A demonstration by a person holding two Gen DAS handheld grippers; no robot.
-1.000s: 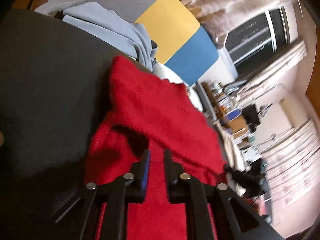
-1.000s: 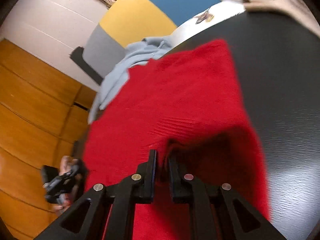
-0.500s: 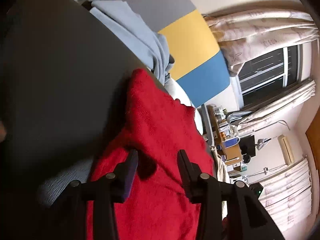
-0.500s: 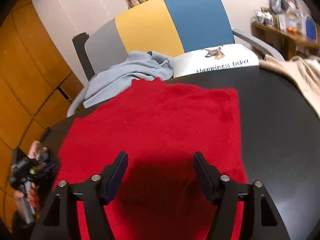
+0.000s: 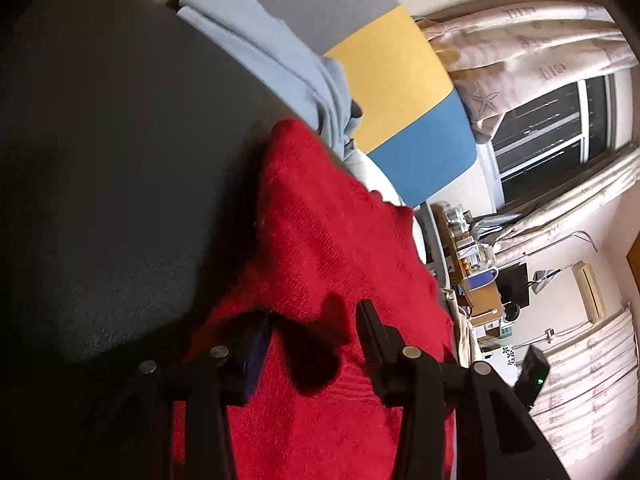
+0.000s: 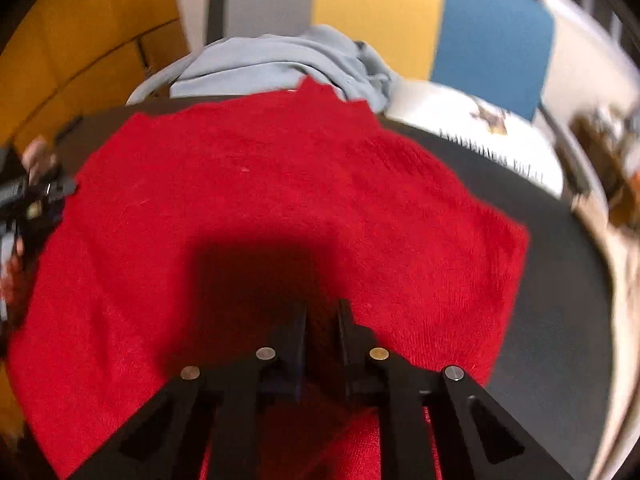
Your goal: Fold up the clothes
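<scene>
A red knitted garment lies spread flat on the black table. In the left wrist view my left gripper hovers over the garment's near left part, jaws wide apart with nothing between them. In the right wrist view the red garment fills the middle. My right gripper sits low on its near edge, fingers drawn close with a fold of red cloth pinched in the narrow gap. The left gripper shows at the garment's far left, held by a hand.
A light blue garment is heaped on a grey, yellow and blue chair just beyond the table. A white printed cushion lies beside it. Beige cloth sits at the table's right edge. A cluttered shelf stands farther back.
Both grippers held the red garment a second ago and then opened. The left has stayed open over the cloth. The right has closed again on the near edge.
</scene>
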